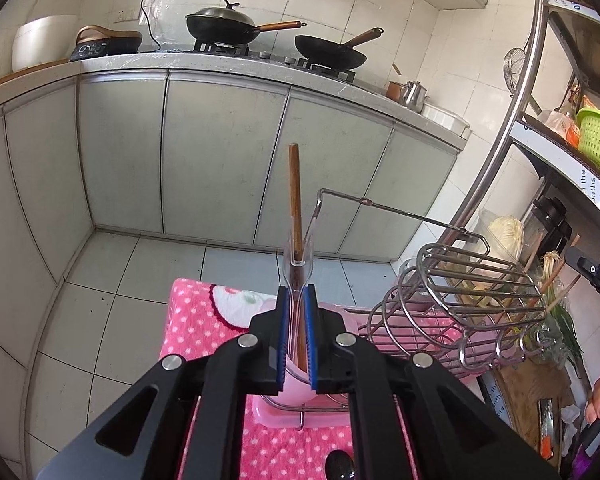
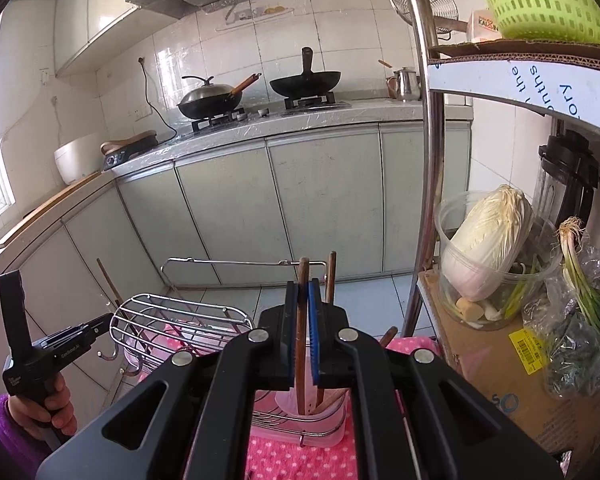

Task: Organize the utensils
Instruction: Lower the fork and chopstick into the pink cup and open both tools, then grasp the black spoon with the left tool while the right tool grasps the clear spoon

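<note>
On the left wrist view, my left gripper has its jaws clamped on a clear spoon with a chopstick alongside, held upright above the pink cup in the wire rack on the dotted cloth. On the right wrist view, my right gripper is clamped on a chopstick whose lower end stands in the pink cup, beside another stick.

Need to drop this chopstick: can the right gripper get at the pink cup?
Probably yes. The right gripper holds the chopstick over the pink cup, lower end seemingly inside its open mouth; other sticks stand aside.
</note>
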`<state>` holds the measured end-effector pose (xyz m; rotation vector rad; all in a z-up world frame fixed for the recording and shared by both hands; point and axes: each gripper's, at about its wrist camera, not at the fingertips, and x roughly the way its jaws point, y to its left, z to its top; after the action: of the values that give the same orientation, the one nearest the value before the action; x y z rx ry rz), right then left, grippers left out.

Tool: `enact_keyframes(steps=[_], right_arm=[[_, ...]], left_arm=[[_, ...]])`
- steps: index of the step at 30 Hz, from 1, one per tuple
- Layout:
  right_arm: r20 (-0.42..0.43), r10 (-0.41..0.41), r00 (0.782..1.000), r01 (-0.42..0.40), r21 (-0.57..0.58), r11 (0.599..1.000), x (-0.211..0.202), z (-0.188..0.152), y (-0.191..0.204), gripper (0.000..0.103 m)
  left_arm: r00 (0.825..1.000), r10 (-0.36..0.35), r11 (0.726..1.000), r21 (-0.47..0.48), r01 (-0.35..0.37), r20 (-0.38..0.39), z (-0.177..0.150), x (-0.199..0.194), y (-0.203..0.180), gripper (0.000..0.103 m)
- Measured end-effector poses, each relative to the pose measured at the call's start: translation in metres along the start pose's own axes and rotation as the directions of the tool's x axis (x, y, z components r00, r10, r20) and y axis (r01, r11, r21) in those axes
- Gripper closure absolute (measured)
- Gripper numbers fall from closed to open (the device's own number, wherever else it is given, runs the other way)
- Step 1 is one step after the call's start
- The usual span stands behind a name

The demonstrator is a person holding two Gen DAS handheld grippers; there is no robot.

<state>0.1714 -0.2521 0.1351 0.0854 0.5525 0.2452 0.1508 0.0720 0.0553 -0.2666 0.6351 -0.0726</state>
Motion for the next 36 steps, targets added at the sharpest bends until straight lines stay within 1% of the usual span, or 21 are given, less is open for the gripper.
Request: enact_keyframes(steps=[2,3,4,5,6,7,11,14,17,20,24,27,30,32,33,36], right_arm=[[-0.011,-0.001,1.000,0.001,0.002,1.000,0.002,0.000,0.000,0.096],[-0.010,-0.001,1.000,0.001,0.003,1.000,0.001,0.001,0.000,0.094],[-0.007,-0.003,1.000,0.003,0.000,1.000,0.000,0.002,0.000,0.087],[0.001,-0.007,1.000,0.007,-0.002,1.000,-0.003,0.003,0.000,0.083],[0.011,-0.009,1.000,0.009,-0.005,1.000,-0.006,0.004,0.000,0.074],[0.021,-0.008,1.000,0.008,-0.009,1.000,-0.010,0.005,0.000,0.070],[0.058,-0.018,0.998,0.019,-0.020,1.000,-0.028,0.010,0.001,0.070],[0.092,-0.023,0.996,0.025,-0.022,0.999,-0.046,0.010,0.003,0.070],[0.121,-0.007,0.993,0.009,-0.018,1.000,-0.067,0.006,0.007,0.070],[0.132,0.029,0.991,-0.028,-0.016,0.999,-0.087,-0.006,0.012,0.070],[0.101,0.093,0.991,-0.091,-0.021,0.996,-0.102,-0.032,0.022,0.070],[0.030,0.148,0.989,-0.148,-0.007,0.989,-0.098,-0.061,0.026,0.070],[-0.072,0.189,0.979,-0.186,0.044,0.982,-0.079,-0.093,0.024,0.070],[-0.136,0.190,0.972,-0.180,0.087,0.980,-0.062,-0.113,0.019,0.070],[-0.176,0.197,0.965,-0.179,0.113,0.977,-0.053,-0.124,0.015,0.070],[-0.254,0.236,0.938,-0.188,0.199,0.962,-0.031,-0.152,0.004,0.070]], left_arm=[[1.000,-0.002,1.000,-0.011,0.002,-0.015,0.000,0.001,0.003,0.088],[1.000,0.001,1.000,-0.017,-0.001,-0.015,0.000,0.001,0.005,0.081],[1.000,0.001,1.000,-0.021,-0.002,-0.009,0.001,-0.001,0.006,0.074],[1.000,0.002,1.000,-0.025,-0.002,-0.001,0.001,-0.003,0.007,0.072],[1.000,0.003,1.000,-0.026,-0.003,0.005,0.002,-0.005,0.008,0.069],[1.000,0.003,1.000,-0.028,-0.003,0.010,0.003,-0.007,0.008,0.068],[1.000,-0.008,0.999,-0.046,0.009,0.030,0.006,-0.020,0.009,0.068],[0.999,-0.014,0.999,-0.034,0.016,0.046,0.005,-0.033,0.005,0.067],[0.998,-0.029,0.999,-0.020,0.030,0.053,-0.001,-0.049,-0.001,0.067],[0.997,-0.054,0.999,0.004,0.054,0.049,-0.010,-0.063,-0.008,0.067],[0.996,-0.089,0.996,0.028,0.089,0.005,-0.031,-0.072,-0.018,0.067],[0.991,-0.112,0.993,0.033,0.114,-0.067,-0.054,-0.066,-0.024,0.067],[0.979,-0.127,0.991,0.028,0.133,-0.162,-0.081,-0.050,-0.027,0.067],[0.962,-0.132,0.990,0.011,0.138,-0.240,-0.101,-0.033,-0.029,0.067],[0.948,-0.138,0.990,-0.008,0.142,-0.287,-0.111,-0.023,-0.030,0.067],[0.904,-0.158,0.987,-0.052,0.149,-0.398,-0.138,0.003,-0.032,0.068]])
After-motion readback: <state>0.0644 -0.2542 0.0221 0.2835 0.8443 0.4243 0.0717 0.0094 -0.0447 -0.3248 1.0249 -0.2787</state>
